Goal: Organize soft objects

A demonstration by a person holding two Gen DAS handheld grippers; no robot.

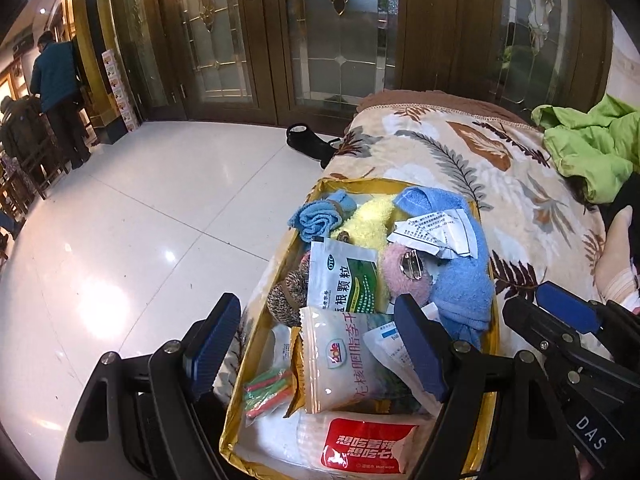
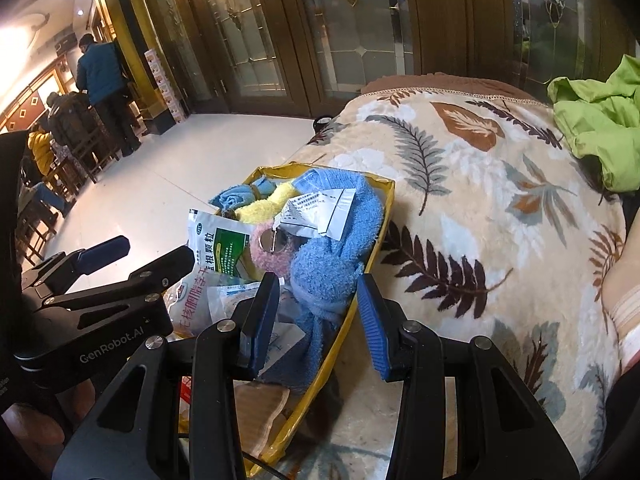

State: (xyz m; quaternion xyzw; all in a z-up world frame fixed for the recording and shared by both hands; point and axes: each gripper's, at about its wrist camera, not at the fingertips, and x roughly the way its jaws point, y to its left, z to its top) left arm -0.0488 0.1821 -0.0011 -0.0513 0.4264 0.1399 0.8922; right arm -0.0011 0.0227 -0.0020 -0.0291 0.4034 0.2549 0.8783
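On the bed, near the floor-side edge of the leaf-print blanket [image 1: 460, 152], sits a yellow-rimmed box [image 1: 494, 312] stuffed with soft stuff and packets. Readable bits: a white sachet [image 1: 344, 276] with "OTC" and green Chinese lettering, a clear Dole snack bag [image 1: 340, 356], and a red-and-white wet-wipe pack [image 1: 364, 448] at the near end. The other tool's arm shows "DAS" in the left view and "GenRobot.AI" in the right one.

Left tongs [image 1: 316, 348] stand wide over the box's near end, nothing between them. Right tongs [image 2: 320, 320] are narrower, straddling the box's blanket-side rim with the blue fuzzy towel [image 2: 320, 272] just ahead; can't tell if the pads touch anything.

Only the left view shows the coloured sticks [image 1: 268, 390] and the speckled knit thing [image 1: 288, 292]. Both show the yellow fuzzy cloth [image 1: 370, 220], pink fluffy piece [image 1: 404, 272], folded leaflet [image 1: 436, 236] and green jacket [image 1: 592, 148] at the blanket's far corner.

Room: glossy white tile floor [image 1: 140, 220], dark wood doors with leaded glass [image 1: 336, 32], people standing far off [image 1: 56, 92].
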